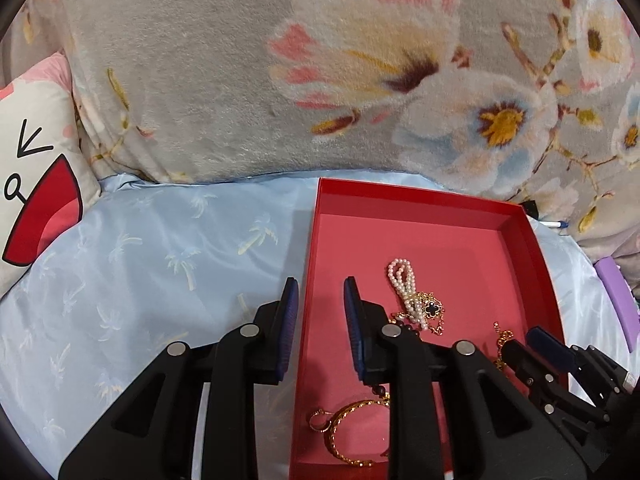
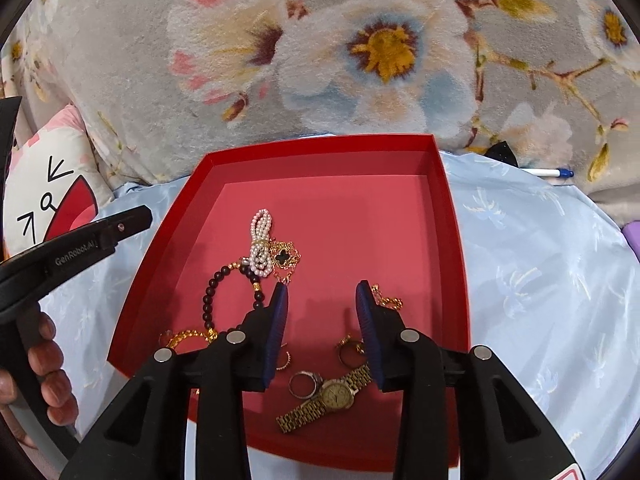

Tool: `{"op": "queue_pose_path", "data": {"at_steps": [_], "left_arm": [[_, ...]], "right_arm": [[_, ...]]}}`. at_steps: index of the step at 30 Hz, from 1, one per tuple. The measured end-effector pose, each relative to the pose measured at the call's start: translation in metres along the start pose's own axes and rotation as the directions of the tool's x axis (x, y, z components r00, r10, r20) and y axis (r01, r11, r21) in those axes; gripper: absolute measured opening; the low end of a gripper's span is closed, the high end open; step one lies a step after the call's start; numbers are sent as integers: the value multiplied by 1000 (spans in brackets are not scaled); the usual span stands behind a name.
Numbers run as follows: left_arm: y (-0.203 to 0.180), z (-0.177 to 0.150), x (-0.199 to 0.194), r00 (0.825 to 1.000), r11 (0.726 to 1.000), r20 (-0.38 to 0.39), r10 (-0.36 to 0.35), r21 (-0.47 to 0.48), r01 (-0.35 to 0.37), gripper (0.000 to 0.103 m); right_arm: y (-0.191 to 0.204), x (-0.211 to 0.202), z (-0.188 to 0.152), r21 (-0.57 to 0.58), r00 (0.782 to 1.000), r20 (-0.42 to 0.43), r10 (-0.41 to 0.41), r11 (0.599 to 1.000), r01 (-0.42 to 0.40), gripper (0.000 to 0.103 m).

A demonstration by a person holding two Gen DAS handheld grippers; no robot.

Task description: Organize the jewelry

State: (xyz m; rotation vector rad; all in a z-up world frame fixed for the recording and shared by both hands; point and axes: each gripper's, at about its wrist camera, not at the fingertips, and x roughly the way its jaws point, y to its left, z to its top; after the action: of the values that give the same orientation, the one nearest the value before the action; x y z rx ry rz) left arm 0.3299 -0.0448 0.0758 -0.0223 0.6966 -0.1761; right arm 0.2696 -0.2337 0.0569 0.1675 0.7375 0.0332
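Note:
A red tray [image 2: 452, 208] lies on a light blue sheet and holds the jewelry. In it are a looped pearl bracelet [image 2: 261, 240], a gold necklace with a black clover [image 2: 286, 256], a dark bead bracelet [image 2: 208, 300], a gold watch [image 2: 336, 396], a silver ring [image 2: 304, 384] and gold chains [image 2: 188, 336]. My right gripper [image 2: 321, 288] hovers open over the tray's near half, above the watch, with nothing between its fingers. My left gripper [image 1: 320, 286] stands open and empty, straddling the tray's [image 1: 420, 196] left wall. The pearls [image 1: 402, 280] lie just right of it.
A grey floral blanket [image 1: 200, 80] rises behind the tray. A cartoon pillow [image 1: 36, 184] sits at the far left. A white pen [image 2: 548, 172] and a purple object [image 1: 616, 300] lie to the right. A hand [image 2: 48, 364] holds the left gripper's handle.

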Motion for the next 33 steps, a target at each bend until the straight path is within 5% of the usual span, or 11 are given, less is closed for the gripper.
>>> {"op": "queue_pose_path", "data": {"at_steps": [9,12,18,23,30,33], "left_arm": [[-10,-13,-37,999,999,31,-34,27,33,23],[-10,-19,-49,999,999,36,-41,33,39,33],[-11,-42,-68,999,997,39,-37,63,35,34],[-19,-58,-81,997,994,49,-56,99,51,50],[-29,-76,-93,987,978,26,-156,143,150,54],[-34,-84,-95,990,978,26,-138,163,132,58]], "right_arm": [[-1,-34,-11,9,1000,30,7,1000,-7,44],[-2,-44,-16,10,999,34,10,1000,-11,45],[-5,-64,-33,1,1000,24,7,1000,-7,46],[-5,-78,-44,-13,1000,29,-3,1000,3,48],[-9,-92,-54,-10,1000,29,-5,1000,5,53],[-10,-94,-56,-1,1000,27,-7,1000,7,56]]}}
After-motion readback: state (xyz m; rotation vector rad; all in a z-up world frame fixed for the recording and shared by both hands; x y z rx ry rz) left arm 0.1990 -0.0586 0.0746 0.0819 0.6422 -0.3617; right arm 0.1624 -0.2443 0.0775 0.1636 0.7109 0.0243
